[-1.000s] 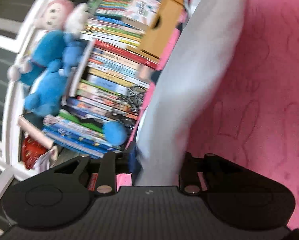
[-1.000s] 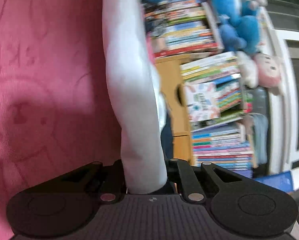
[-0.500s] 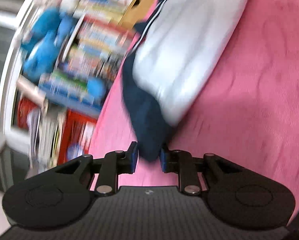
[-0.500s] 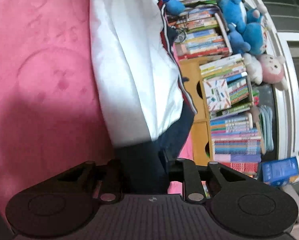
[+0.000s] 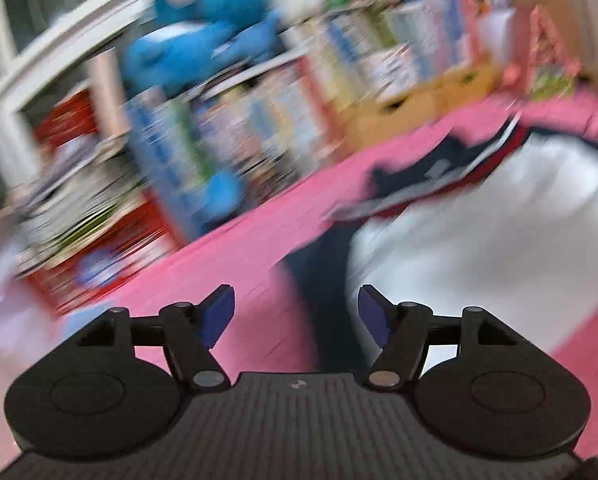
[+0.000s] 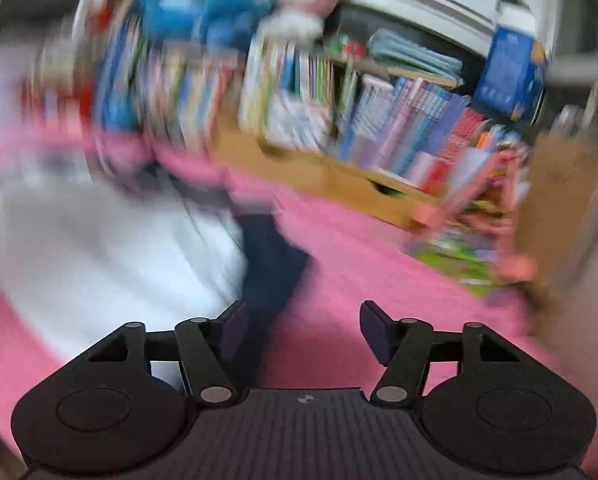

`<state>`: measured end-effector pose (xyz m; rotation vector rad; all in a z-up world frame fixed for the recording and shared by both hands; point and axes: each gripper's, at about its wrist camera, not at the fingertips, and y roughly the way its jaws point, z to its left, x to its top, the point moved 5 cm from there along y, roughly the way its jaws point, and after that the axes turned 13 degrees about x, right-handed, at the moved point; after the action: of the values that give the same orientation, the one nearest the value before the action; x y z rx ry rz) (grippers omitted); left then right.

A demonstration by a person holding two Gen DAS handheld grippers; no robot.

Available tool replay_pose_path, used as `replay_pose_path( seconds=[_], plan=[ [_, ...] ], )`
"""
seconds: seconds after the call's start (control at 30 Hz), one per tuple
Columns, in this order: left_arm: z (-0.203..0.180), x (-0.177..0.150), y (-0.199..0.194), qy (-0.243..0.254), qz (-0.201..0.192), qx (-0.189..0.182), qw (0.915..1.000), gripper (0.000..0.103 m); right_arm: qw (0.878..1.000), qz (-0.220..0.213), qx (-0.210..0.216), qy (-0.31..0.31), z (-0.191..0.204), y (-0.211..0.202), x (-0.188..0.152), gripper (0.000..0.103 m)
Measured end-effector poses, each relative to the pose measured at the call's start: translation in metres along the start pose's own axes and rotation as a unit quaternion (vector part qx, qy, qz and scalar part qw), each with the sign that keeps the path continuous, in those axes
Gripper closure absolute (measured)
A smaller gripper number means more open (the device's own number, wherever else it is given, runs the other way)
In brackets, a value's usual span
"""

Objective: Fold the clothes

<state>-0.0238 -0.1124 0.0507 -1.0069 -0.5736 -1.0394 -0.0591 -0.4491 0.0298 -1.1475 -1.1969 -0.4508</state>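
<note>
Your left gripper [image 5: 295,312] stands with its blue-padded jaws apart, having just been opening, and nothing is pinched: the dark navy edge of the white and navy garment with red trim [image 5: 479,240] lies ahead between the pads, free of them as far as the blur allows. Your right gripper [image 6: 299,328] is the same, jaws spread after just opening, with the garment's navy strip [image 6: 271,264] running up from beside its left pad and no clamp on it. This reads as the release after laying a fold down, so lift both grippers straight clear before swinging away; a pad that snags the navy hem would drag the fold open. Then look the fold over before choosing the next grip. The garment lies flat on the pink plush blanket [image 5: 239,256], a broad white panel nearest you, navy cloth at its near edge and a navy, red and white striped band at the far end. Beyond it stands a crowded shelf of children's books [image 6: 339,120] with a blue stuffed toy [image 5: 203,44] on top.
</note>
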Motion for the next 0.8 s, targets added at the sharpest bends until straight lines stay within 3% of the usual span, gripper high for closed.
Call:
replay_pose_path(
  seconds=[0.07, 0.1, 0.13, 0.17, 0.3, 0.4, 0.47, 0.63, 0.8],
  plan=[
    [-0.056, 0.02, 0.023, 0.025, -0.013, -0.027, 0.9992, 0.035, 1.0, -0.007, 0.026, -0.001, 0.022, 0.036, 0.021, 0.052],
    [-0.082, 0.025, 0.034, 0.048, -0.018, -0.036, 0.9981, 0.035, 0.999, 0.001, 0.036, -0.004, 0.031, 0.056, 0.029, 0.065],
    [-0.107, 0.029, 0.046, 0.072, -0.022, -0.044, 0.9962, 0.035, 0.999, 0.011, 0.046, -0.007, 0.039, 0.075, 0.037, 0.086],
    [-0.131, 0.033, 0.056, 0.099, -0.027, -0.045, 0.9937, 0.035, 0.998, 0.02, 0.057, -0.01, 0.047, 0.094, 0.044, 0.094],
    [-0.166, 0.024, 0.1, 0.142, -0.008, -0.03, 0.9894, 0.034, 0.994, 0.079, 0.072, -0.008, 0.047, 0.174, 0.057, 0.096],
    [-0.138, 0.007, 0.119, 0.1, 0.015, -0.015, 0.9948, 0.025, 0.993, 0.098, 0.068, 0.007, 0.034, 0.21, 0.056, 0.097],
    [-0.113, -0.005, 0.126, 0.071, 0.028, -0.006, 0.9971, 0.024, 0.991, 0.085, 0.088, 0.049, 0.02, 0.221, 0.055, 0.098],
    [-0.041, -0.031, 0.128, 0.007, 0.056, 0.007, 0.9984, 0.006, 0.983, 0.066, 0.136, 0.102, 0.002, 0.237, 0.054, 0.098],
    [-0.005, -0.045, 0.121, -0.03, 0.076, 0.021, 0.9964, 0.004, 0.981, 0.064, 0.147, 0.107, -0.001, 0.239, 0.053, 0.097]
  ],
)
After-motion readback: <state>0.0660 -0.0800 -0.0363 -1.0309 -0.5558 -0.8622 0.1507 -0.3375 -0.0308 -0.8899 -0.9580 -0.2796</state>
